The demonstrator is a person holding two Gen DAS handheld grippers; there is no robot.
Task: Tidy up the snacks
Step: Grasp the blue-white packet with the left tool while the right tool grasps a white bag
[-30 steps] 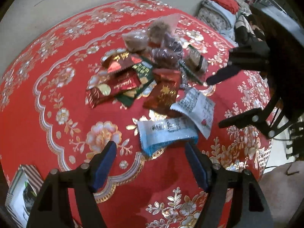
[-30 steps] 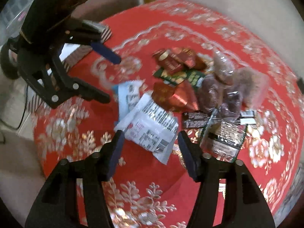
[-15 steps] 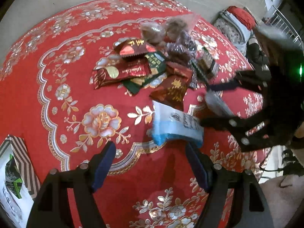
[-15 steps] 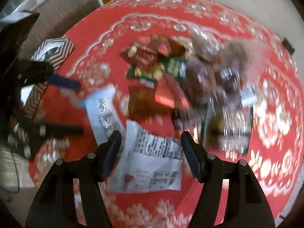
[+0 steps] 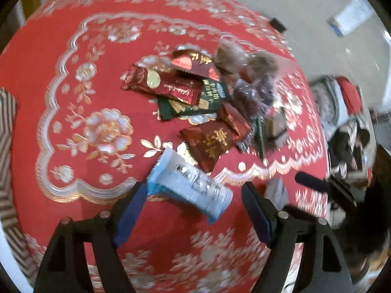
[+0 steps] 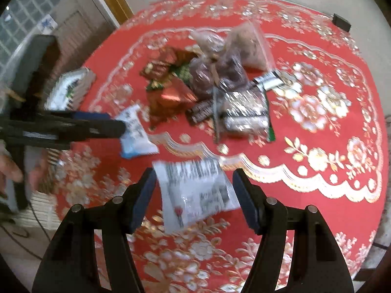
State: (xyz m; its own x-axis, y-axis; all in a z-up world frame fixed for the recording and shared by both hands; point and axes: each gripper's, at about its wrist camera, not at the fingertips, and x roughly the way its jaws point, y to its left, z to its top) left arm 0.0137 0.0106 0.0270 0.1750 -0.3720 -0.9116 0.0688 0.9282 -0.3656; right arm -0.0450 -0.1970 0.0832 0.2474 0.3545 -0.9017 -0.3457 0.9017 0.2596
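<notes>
- Snacks [image 5: 202,102] lie heaped near the middle of the round table's red floral cloth [image 5: 80,127]: red and green foil packets, with clear bags of brown pieces on the far side.
- My left wrist view alone gives me readable red packets with gold lettering and, past the table's right edge, a blurred cluttered corner of the room.
- My right wrist view alone shows me a clear packet with dark stripes [image 6: 244,112] at the heap's right side, a striped box [image 6: 70,90] at the table's left edge, and a small black thing [image 6: 341,22] at the far edge.
- My left gripper [image 5: 194,210] hangs over a blue-and-white wrapper [image 5: 193,185], which lies on the cloth on the near side of the heap. Its jaws have just been widening; they straddle the wrapper, and I see no pad pressing on it.
- My right gripper [image 6: 194,196] hangs over a white printed packet [image 6: 195,190] toward the near edge. The jaws stand apart with the packet between them, and neither pad seems to clamp it, though blur leaves the contact hard to judge.
</notes>
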